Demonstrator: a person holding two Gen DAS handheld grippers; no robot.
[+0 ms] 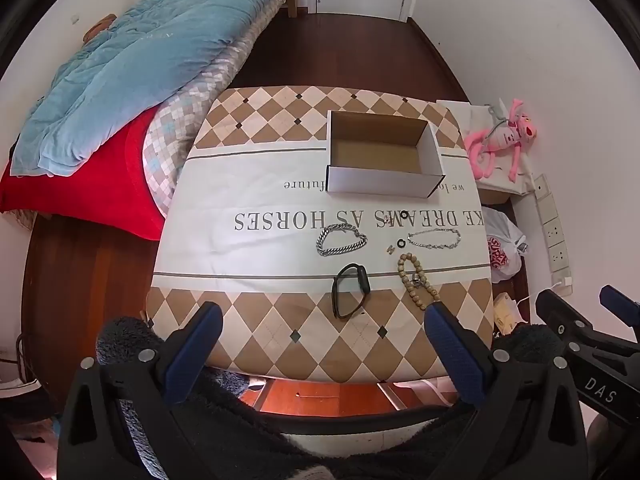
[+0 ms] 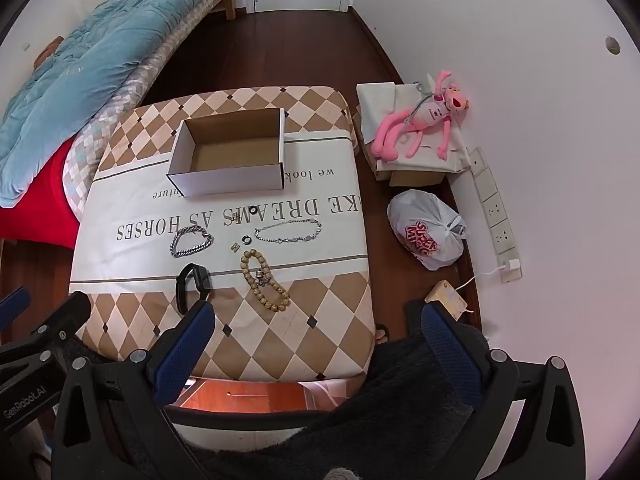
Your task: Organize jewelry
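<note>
A: What are the grippers doing?
B: The left gripper (image 1: 322,334) and the right gripper (image 2: 318,334) both have spread fingers and hold nothing.

A: Where is the jewelry?
B: On the tablecloth (image 1: 248,248): nearest the black wristband (image 1: 350,290) and the bead bracelet (image 1: 416,282), behind them the thick silver chain (image 1: 340,240) and the thin chain (image 1: 434,239), farthest the open cardboard box (image 1: 382,158).

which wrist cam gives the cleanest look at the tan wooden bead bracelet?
Right wrist: the tan wooden bead bracelet lies whole and unobstructed on the checked cloth. In the left wrist view its near end runs behind the left gripper's blue fingertip, and it sits farther off-centre.
</note>
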